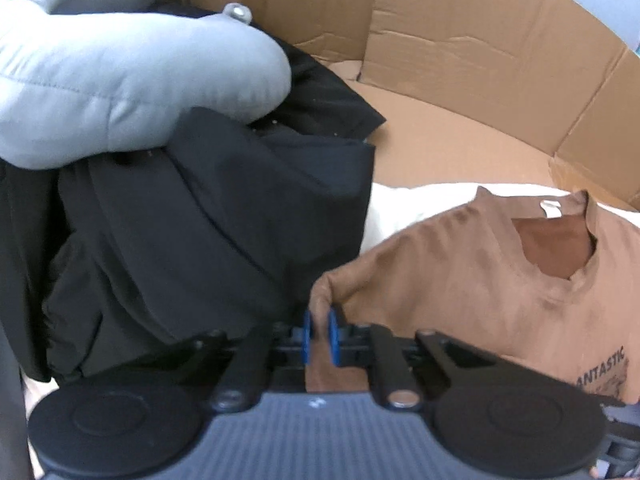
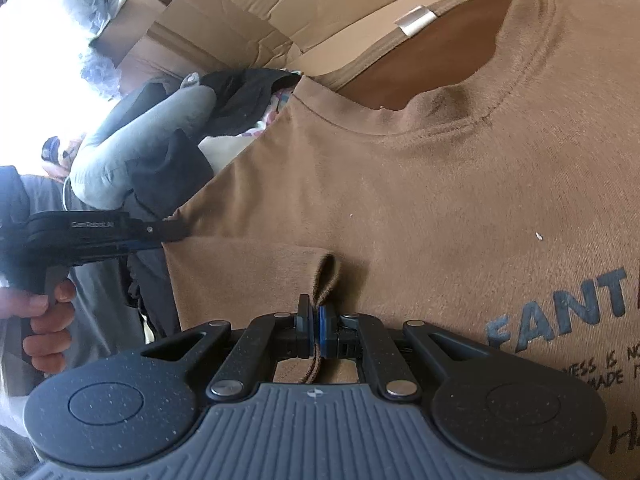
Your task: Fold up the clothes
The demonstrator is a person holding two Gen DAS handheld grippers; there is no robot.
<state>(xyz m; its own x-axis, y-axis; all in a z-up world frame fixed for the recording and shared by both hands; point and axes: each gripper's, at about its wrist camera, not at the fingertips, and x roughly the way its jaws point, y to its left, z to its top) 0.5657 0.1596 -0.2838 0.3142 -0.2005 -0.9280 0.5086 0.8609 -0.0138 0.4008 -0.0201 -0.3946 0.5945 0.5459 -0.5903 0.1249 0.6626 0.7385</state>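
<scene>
One brown cotton T-shirt [image 2: 400,200] with dark printed lettering on the chest lies spread across a white surface [image 1: 404,204], its round neckline open and a small white label [image 2: 416,20] showing inside the collar. Two handheld grippers work on it, both nearly closed on its cloth.

In the left wrist view, the left gripper [image 1: 320,334] pinches a raised fold of the brown fabric at the shirt's edge; its two blue pads [image 1: 307,336] stand only a sliver apart with cloth pressed between them. In the right wrist view, the right gripper [image 2: 316,330] is clamped fully together on a narrow upright ridge of the same shirt, just below the collar area, and the fabric trails down between the black fingers.

The right wrist view also shows one hand [image 2: 44,320] wrapped round the handle of the left gripper, which reaches the shirt's side edge.

One pile of black clothing [image 1: 200,232] sits just beside the shirt, touching its edge. One pale grey padded cushion [image 1: 120,76] with a metal snap rests on top of that pile. Brown cardboard box walls [image 1: 480,52] stand behind everything; how many boxes there are cannot be told.
</scene>
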